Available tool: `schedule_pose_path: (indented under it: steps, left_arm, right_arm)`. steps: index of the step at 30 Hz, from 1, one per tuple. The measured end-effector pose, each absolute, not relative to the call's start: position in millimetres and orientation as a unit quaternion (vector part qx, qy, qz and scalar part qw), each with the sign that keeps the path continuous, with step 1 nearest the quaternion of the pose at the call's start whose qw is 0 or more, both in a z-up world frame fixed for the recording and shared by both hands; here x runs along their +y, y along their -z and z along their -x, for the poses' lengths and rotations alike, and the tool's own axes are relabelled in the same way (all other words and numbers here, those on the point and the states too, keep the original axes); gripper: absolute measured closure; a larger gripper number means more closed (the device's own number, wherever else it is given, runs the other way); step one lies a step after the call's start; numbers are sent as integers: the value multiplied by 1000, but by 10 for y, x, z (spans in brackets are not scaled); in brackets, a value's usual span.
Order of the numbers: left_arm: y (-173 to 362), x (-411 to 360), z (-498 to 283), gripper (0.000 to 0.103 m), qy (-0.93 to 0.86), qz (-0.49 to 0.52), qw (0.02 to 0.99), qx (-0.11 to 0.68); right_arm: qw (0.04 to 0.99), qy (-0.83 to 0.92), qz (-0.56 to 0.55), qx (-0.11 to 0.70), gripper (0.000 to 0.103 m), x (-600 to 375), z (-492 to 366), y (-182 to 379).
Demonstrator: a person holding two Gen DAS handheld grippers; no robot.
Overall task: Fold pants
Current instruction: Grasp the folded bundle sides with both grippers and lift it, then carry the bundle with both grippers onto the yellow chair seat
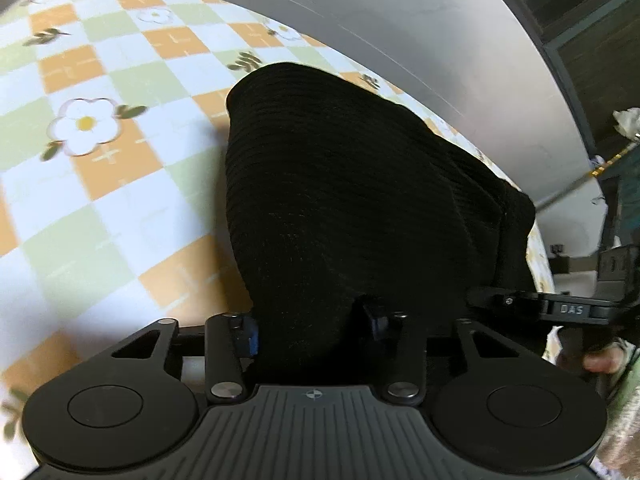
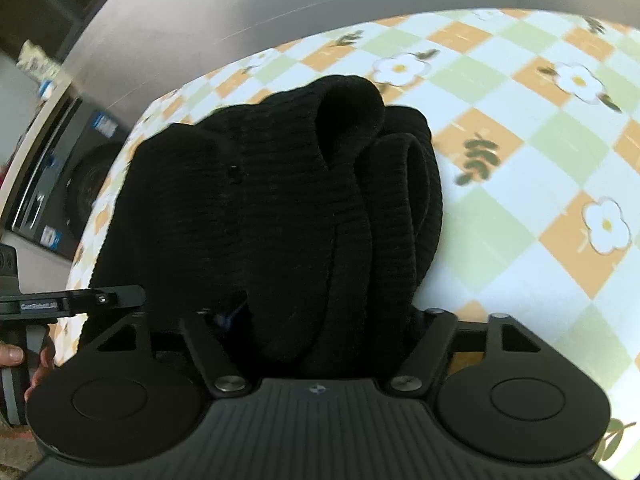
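The black ribbed pants [image 1: 352, 200] lie bunched on the checked flower tablecloth [image 1: 100, 128]. My left gripper [image 1: 312, 328] is shut on a thick fold of the pants, which hides its fingertips. In the right wrist view the pants [image 2: 260, 208] show several rolled folds, and my right gripper [image 2: 320, 332] is shut on them at their near edge, fingertips buried in cloth. The right gripper shows at the right edge of the left wrist view [image 1: 560, 308]; the left gripper shows at the left edge of the right wrist view [image 2: 80, 300].
The tablecloth spreads left of the pants in the left wrist view and right of them [image 2: 540, 160] in the right wrist view. A grey wall [image 1: 440, 40] stands behind the table. A dark washing machine [image 2: 72, 184] stands beyond the table's left edge.
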State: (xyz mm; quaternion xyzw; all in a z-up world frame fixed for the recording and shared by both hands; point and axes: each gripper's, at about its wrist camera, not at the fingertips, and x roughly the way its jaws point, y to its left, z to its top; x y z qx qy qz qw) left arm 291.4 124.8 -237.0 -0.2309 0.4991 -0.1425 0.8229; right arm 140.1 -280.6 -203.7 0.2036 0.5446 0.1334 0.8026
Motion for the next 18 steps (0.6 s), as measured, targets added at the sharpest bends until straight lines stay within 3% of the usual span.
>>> schedule_pose_path:
  steps: [4, 18]
  left_arm:
    - [2299, 1307, -2571, 60, 92, 255, 830, 487]
    - [2046, 1470, -969, 64, -142, 360, 832, 397]
  right_arm:
    - [809, -178, -156, 539, 41, -2560, -1418, 1913]
    - [756, -386, -42, 527, 45, -1453, -1523, 1786]
